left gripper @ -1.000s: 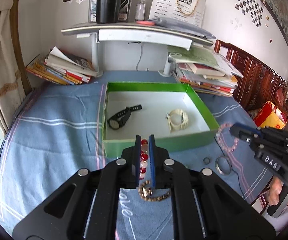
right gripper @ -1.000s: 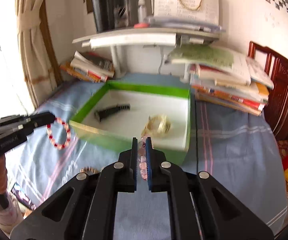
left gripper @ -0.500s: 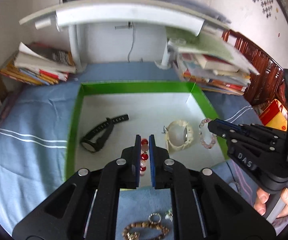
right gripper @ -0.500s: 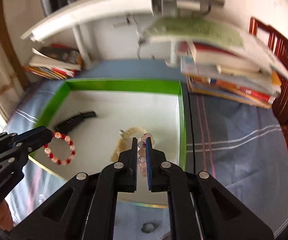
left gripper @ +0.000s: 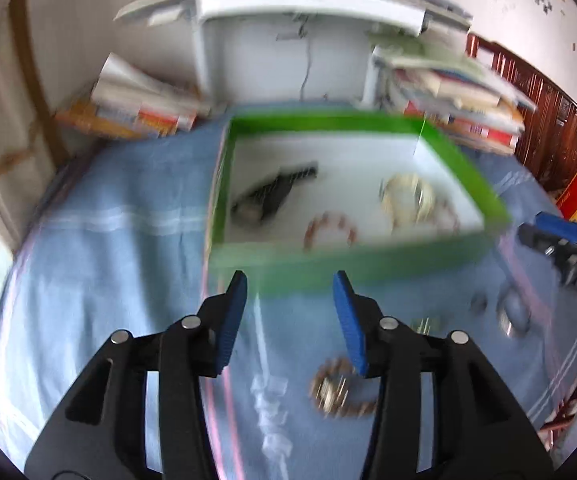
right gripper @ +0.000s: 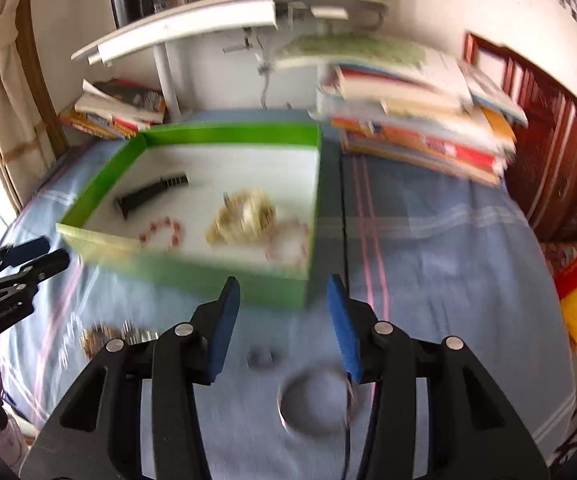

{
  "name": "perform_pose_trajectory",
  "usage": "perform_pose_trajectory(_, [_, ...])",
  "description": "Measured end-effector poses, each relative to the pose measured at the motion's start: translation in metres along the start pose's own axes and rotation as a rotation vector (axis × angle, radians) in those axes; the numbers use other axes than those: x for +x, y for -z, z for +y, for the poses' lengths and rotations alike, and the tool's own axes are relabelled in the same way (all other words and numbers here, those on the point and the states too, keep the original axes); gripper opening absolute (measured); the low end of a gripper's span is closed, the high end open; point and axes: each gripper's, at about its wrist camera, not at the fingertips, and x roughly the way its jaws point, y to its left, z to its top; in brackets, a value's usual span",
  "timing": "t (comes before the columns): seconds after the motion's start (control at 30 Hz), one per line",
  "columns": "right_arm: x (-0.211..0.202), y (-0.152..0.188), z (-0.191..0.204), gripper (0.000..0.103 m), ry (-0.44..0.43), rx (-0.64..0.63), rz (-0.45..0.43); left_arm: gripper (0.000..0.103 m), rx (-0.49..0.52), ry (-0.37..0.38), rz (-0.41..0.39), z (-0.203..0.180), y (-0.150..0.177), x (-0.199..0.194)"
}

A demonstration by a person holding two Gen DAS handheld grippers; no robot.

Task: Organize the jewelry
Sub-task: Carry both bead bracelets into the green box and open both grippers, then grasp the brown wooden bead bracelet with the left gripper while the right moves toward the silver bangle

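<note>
Jewelry still loose on the blue striped cloth is your next job: brown beaded bracelet (left gripper: 342, 394) lies just past and under your left gripper's (left gripper: 290, 316) right fingertip; silver metal bangle (right gripper: 315, 404) sits under your right gripper's (right gripper: 283, 312) right finger; small dark ring (right gripper: 259, 356) between those fingers; red bead bracelet (left gripper: 330, 230) and pale pink bead bracelet (right gripper: 288, 245) already lie in the green-walled white-floored cardboard box (left gripper: 368, 266); both grippers wide open, holding nothing, hovering short of the box's near wall, pointing forward and down; frames blurred; steady before closing, centre each piece between the fingers, grab the bead strand, not cloth.
</note>
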Motion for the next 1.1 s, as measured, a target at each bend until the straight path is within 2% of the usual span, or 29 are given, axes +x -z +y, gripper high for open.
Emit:
perform_pose_trajectory(0.13, [0.008, 0.033, -0.005, 0.045, -0.020, 0.021, 0.062, 0.044, -0.064, 0.019, 0.067, 0.016, 0.042, 0.002])
perform_pose_trajectory(0.3, [0.020, 0.051, 0.010, 0.045, -0.043, 0.005, 0.103, 0.044, -0.035, 0.054, 0.066, 0.003, 0.061, -0.003])
perform_pose_trajectory(0.47, [0.026, 0.053, 0.029, 0.045, -0.044, -0.034, 0.105, 0.041, 0.023, 0.094, 0.080, -0.022, 0.063, 0.006])
perform_pose_trajectory(0.53, [0.025, 0.056, 0.029, 0.045, -0.048, -0.032, 0.106, 0.032, 0.027, 0.099, 0.090, -0.026, 0.065, 0.010])
perform_pose_trajectory(0.8, [0.026, 0.065, 0.014, 0.045, -0.045, 0.003, 0.130, 0.020, 0.014, 0.113, 0.088, -0.030, 0.064, 0.016])
perform_pose_trajectory(0.97, [0.018, 0.068, 0.007, 0.045, -0.013, 0.001, 0.114, 0.016, 0.021, 0.105, 0.094, -0.034, 0.062, 0.019])
perform_pose_trajectory(1.1, [0.016, 0.071, 0.002, 0.051, 0.013, -0.006, 0.122, 0.019, 0.016, 0.104, 0.103, -0.038, 0.062, 0.023])
